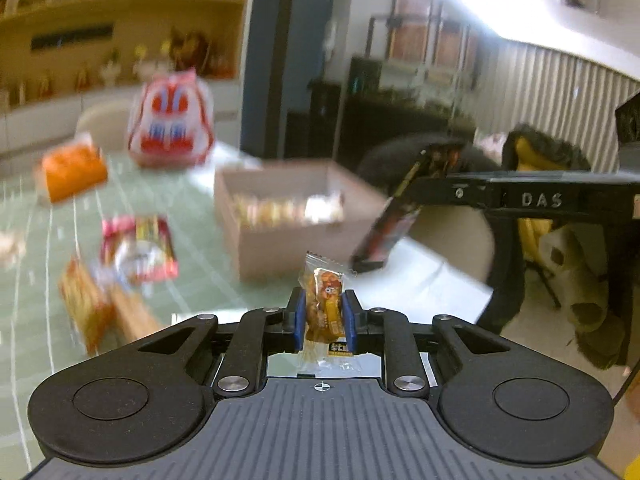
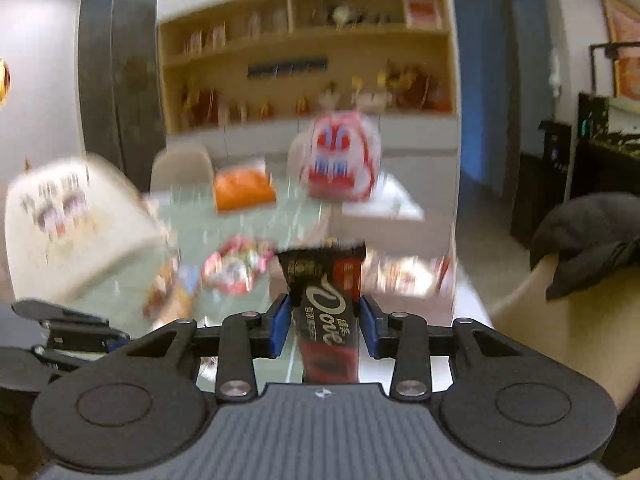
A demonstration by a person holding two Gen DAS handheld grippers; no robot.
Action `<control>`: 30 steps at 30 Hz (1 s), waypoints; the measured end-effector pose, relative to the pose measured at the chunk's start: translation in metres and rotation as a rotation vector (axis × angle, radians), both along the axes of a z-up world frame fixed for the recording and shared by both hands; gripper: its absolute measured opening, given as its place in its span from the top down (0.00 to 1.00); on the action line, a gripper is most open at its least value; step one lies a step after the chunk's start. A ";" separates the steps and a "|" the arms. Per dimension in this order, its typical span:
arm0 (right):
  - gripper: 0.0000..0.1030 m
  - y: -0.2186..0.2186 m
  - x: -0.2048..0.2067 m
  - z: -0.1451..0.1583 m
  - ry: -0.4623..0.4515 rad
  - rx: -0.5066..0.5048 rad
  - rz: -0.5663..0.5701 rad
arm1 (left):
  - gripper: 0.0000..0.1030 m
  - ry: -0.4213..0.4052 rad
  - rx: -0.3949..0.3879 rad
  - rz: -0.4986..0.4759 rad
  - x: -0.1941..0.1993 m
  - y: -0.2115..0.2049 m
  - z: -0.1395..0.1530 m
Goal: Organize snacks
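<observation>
Above the green tabletop, the left gripper pinches an orange candy packet upright between its pads; the right gripper clamps a dark chocolate bar likewise.

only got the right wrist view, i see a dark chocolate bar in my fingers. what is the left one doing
Observer: The left gripper is shut on a small orange candy packet.
Operator: where's the box from there
Observer: The open cardboard box sits just ahead of the left gripper, with pale wrapped snacks inside.
Operator: and my bar relative to it
Observer: The chocolate bar, tilted in the right gripper, hangs beside the box's right edge, not over the opening.
</observation>
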State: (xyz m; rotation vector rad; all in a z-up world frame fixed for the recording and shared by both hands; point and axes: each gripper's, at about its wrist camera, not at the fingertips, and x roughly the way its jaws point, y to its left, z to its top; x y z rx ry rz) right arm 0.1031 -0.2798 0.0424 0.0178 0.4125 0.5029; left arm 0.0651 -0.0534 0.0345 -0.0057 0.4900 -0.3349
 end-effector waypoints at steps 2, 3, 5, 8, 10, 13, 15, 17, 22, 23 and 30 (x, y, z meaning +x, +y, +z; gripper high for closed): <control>0.72 -0.005 0.003 0.016 -0.037 0.033 -0.007 | 0.77 -0.044 0.005 -0.002 0.007 -0.002 0.021; 0.86 -0.006 0.007 0.024 -0.054 0.042 -0.013 | 0.77 -0.069 0.007 -0.003 0.013 -0.002 0.034; 0.92 -0.008 0.019 0.043 -0.085 0.056 -0.021 | 0.77 -0.106 0.009 -0.004 0.029 -0.002 0.055; 0.92 -0.011 0.045 0.069 -0.113 0.072 -0.047 | 0.77 -0.140 -0.016 -0.004 0.064 0.001 0.082; 0.91 -0.012 0.063 0.081 -0.092 0.069 -0.024 | 0.77 -0.126 -0.054 -0.003 0.082 0.005 0.087; 0.84 -0.006 0.077 0.079 -0.043 0.001 0.028 | 0.77 -0.092 -0.084 -0.021 0.093 0.009 0.076; 0.53 -0.001 0.077 0.060 0.004 -0.047 0.073 | 0.77 -0.053 -0.099 -0.020 0.092 0.015 0.056; 0.29 0.008 0.075 0.031 0.062 -0.108 0.118 | 0.77 0.031 -0.135 -0.007 0.090 0.023 0.031; 0.29 0.028 0.074 -0.046 0.238 -0.215 0.183 | 0.77 0.163 -0.154 0.056 0.073 0.042 -0.014; 0.29 0.030 0.073 -0.057 0.262 -0.213 0.175 | 0.77 0.174 -0.163 0.071 0.066 0.045 -0.020; 0.22 0.050 0.059 -0.086 0.260 -0.262 0.127 | 0.77 0.231 -0.206 0.144 0.045 0.062 -0.045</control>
